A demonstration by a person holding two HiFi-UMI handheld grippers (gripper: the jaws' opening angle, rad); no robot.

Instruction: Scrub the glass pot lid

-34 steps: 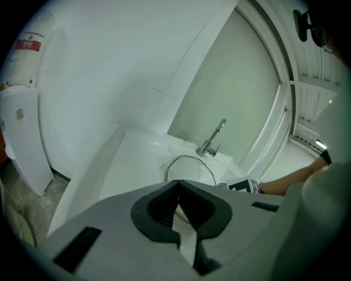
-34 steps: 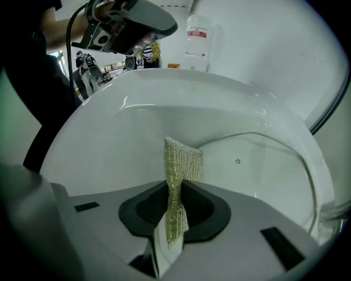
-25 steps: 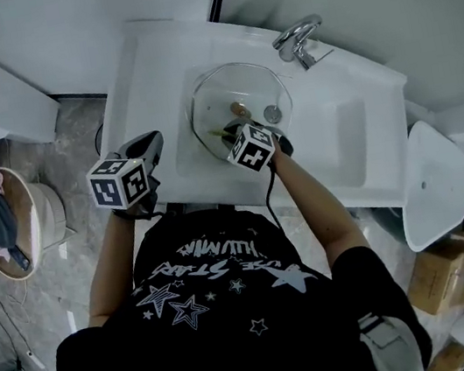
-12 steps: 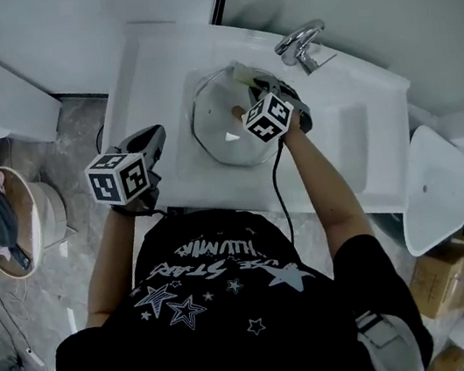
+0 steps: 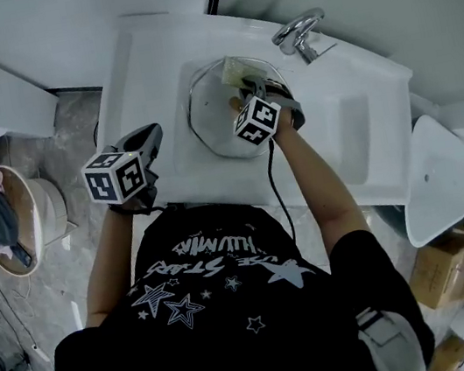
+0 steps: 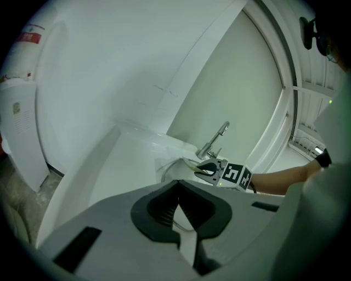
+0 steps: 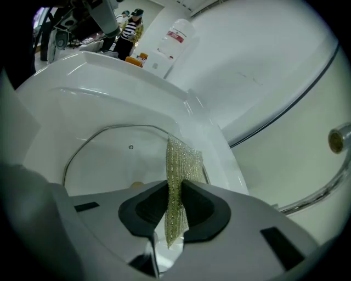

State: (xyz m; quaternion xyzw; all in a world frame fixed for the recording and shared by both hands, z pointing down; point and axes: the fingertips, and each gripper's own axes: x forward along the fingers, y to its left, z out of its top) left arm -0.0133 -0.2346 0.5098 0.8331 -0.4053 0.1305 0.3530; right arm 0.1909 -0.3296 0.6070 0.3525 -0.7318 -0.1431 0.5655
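The white bench (image 5: 137,77) has a basin under the faucet (image 5: 299,35), and the glass pot lid (image 5: 208,126) lies in it. The left gripper (image 5: 150,135) hangs over the bench's left near part, well apart from the lid, with jaws together on nothing. The right gripper (image 5: 249,93) is clamped on a yellow-green scrub cloth (image 7: 178,175), which hangs upright over the lid's far rim.

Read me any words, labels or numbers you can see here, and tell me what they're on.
Nothing can be read with confidence.
Shirt: white lettering with stars, upside down, too distorted to read.
Bottle: red label, print too small.
Cubes: square markers only, no words.
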